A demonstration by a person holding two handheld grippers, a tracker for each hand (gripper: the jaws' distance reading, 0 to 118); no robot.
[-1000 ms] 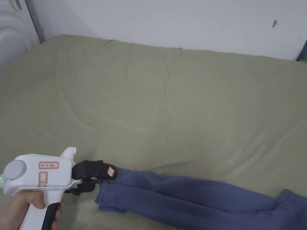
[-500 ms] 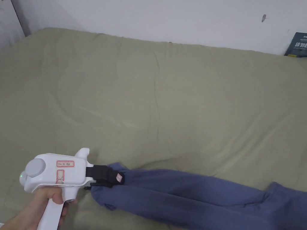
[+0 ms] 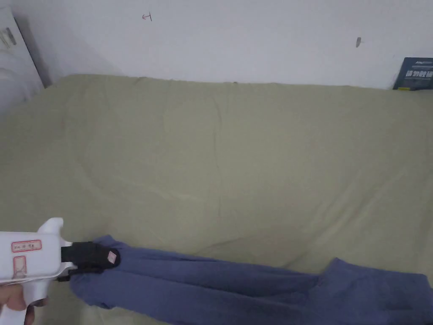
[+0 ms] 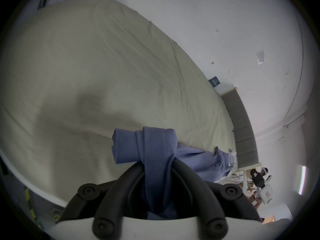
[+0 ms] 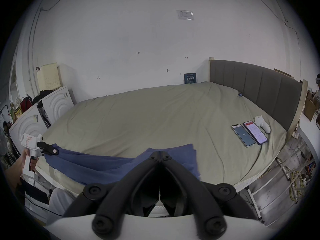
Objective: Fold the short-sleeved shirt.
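Note:
The blue short-sleeved shirt (image 3: 220, 287) lies bunched into a long band along the near edge of the green bed (image 3: 220, 161). My left gripper (image 3: 112, 258) is at the band's left end, and both jaws press on a gathered wad of the cloth (image 4: 155, 150). From the right gripper view this left gripper (image 5: 52, 151) holds the shirt (image 5: 97, 165) just above the sheet. My right gripper (image 5: 160, 154) has its jaws shut tip to tip in front of the shirt's right part, with no cloth visible between them.
Two phones (image 5: 249, 135) and a white controller (image 5: 262, 126) lie on the bed's right side beside the grey headboard (image 5: 256, 86). White cabinets (image 5: 52, 105) stand past the left end. A white wall runs behind. Another person (image 4: 258, 176) is far off.
The left gripper's jaws, apart at the shirt's end a second ago, have shut on it. The gripper has drawn the shirt leftward along the bed. The head camera has tilted up.

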